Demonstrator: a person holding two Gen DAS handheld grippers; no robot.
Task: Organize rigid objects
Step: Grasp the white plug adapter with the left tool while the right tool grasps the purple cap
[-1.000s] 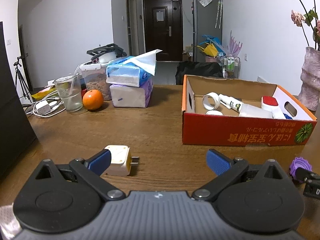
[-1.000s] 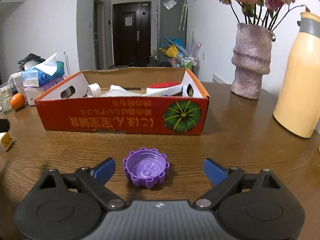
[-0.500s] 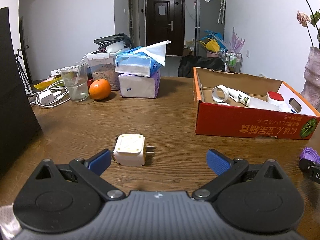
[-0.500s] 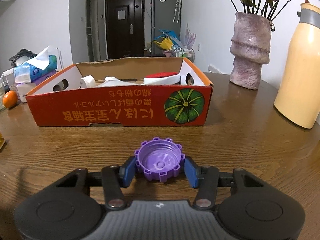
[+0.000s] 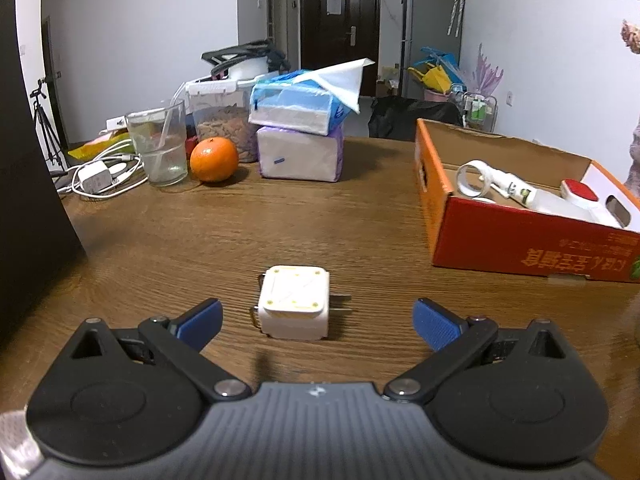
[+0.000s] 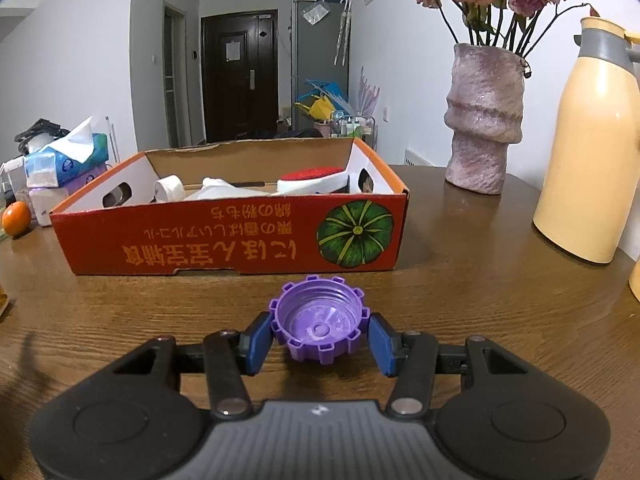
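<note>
A white plug adapter [image 5: 294, 307] lies on the wooden table, its prongs pointing right. My left gripper [image 5: 318, 322] stands open around it, a blue pad well clear on each side. In the right wrist view a purple notched bottle cap [image 6: 319, 323] sits open side up, and my right gripper [image 6: 319, 338] is shut on it, both blue pads pressing its rim. Just beyond stands a red cardboard box [image 6: 224, 242] [image 5: 520, 240] holding a tape roll [image 5: 472, 178], a white bottle and a red-topped item.
At the back left are a glass of water [image 5: 160, 148], an orange [image 5: 214, 159], stacked tissue packs [image 5: 300, 136] and a charger with cables [image 5: 96, 176]. A pink vase [image 6: 482, 120] and a yellow thermos [image 6: 588, 152] stand right of the box. A dark panel borders the far left.
My right gripper closed on the purple cap, then held still. My left gripper shifted so the white adapter, first beside the left pad, now lies between the pads.
</note>
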